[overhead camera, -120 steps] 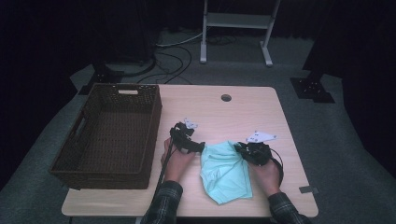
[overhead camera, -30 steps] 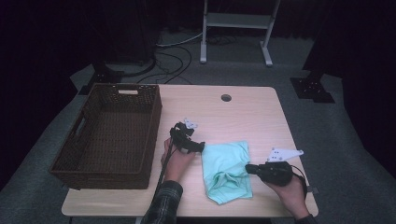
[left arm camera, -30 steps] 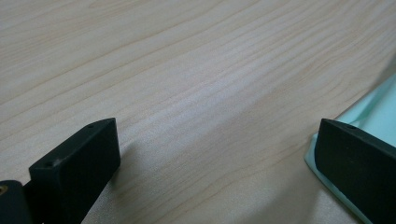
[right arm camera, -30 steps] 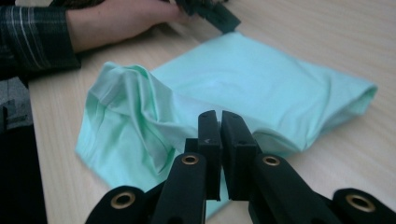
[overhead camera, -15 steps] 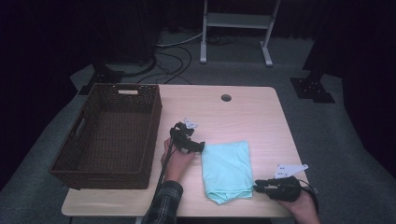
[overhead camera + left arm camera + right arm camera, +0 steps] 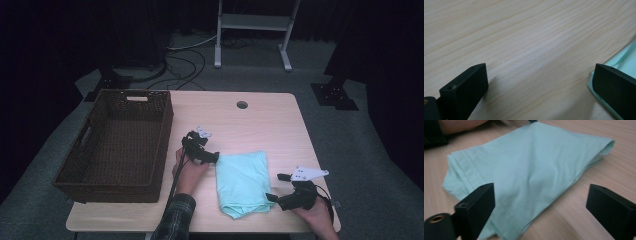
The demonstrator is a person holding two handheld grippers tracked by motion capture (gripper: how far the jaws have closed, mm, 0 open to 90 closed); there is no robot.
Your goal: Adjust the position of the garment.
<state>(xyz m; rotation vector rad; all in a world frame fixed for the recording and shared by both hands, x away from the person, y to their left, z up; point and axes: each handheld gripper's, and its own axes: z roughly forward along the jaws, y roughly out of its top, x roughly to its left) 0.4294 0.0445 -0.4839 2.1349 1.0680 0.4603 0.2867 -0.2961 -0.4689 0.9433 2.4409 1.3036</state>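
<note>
A mint-green folded cloth [image 6: 242, 182] lies flat at the near middle of the wooden table [image 6: 270, 130]. My left gripper [image 6: 212, 157] rests at the cloth's far left corner. In the left gripper view it [image 6: 540, 82] is open, and one jaw touches the cloth's edge [image 6: 624, 57]. My right gripper [image 6: 275, 186] sits low at the cloth's near right side. Its jaws have just been opening and now stand open [image 6: 542, 195]. The cloth [image 6: 531, 160] reaches in between them, but the pads do not press on it.
A dark wicker basket [image 6: 167, 130] stands on the left half of the table, close to my left hand. A cable hole [image 6: 242, 105] marks the far middle of the table. Beyond the table are a metal stand [image 6: 252, 22] and floor cables.
The right gripper's jaws have gone from shut to open and let go of the cloth's right edge, and the cloth now lies flat. The left gripper has stayed put.
</note>
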